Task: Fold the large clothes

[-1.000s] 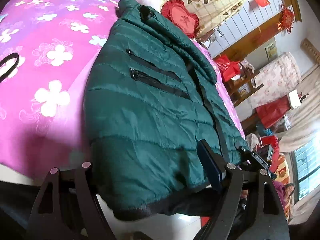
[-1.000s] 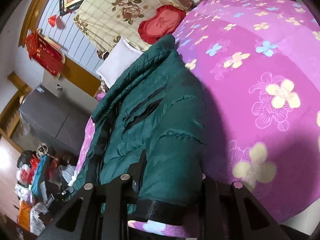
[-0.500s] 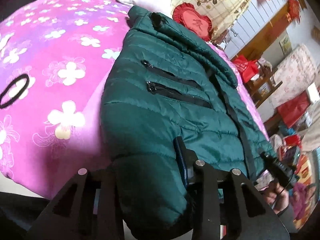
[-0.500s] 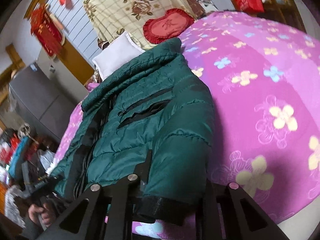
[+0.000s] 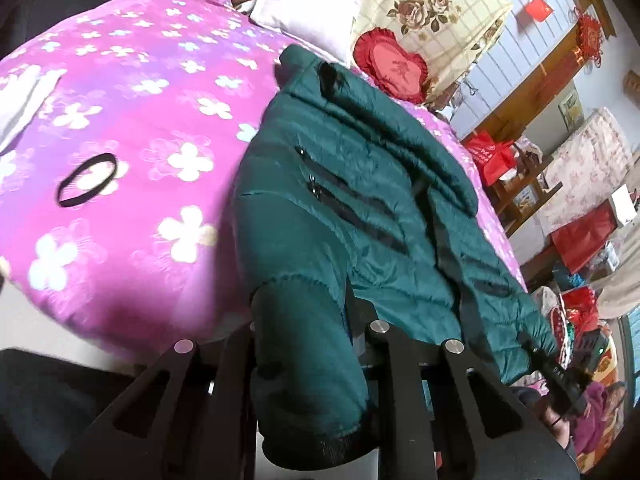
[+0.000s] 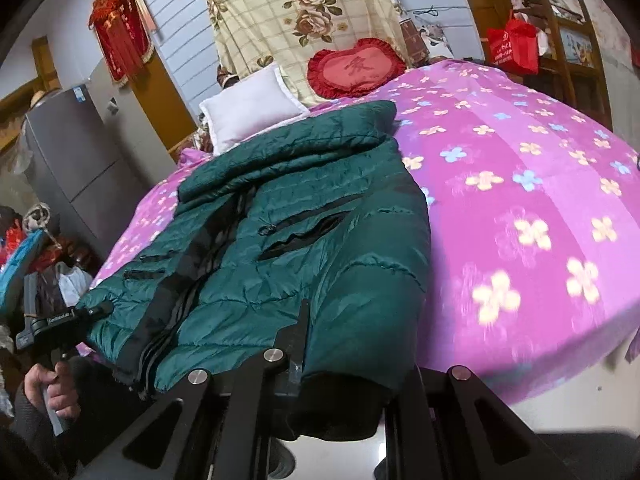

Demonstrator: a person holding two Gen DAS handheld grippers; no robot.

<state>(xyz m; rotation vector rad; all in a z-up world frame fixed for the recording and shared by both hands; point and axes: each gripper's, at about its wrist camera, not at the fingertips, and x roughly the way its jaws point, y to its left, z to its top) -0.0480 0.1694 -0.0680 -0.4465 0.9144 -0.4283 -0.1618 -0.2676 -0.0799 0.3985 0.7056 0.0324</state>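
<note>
jacket [image 5: 360, 208] lies collar toward pillows, both grippers' fingers [image 5: 384, 364] pinching its hem.

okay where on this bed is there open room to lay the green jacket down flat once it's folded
The widest bare stretch is the pink floral bedspread beside the green jacket, between it and the bed's far edge. In the left wrist view only a black hair band lies there. The head end is crowded: white pillow, red heart cushion, floral quilt.

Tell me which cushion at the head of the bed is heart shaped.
The red frilled cushion, leaning against the floral checked bedding. The white pillow beside it is plain and rectangular.
</note>
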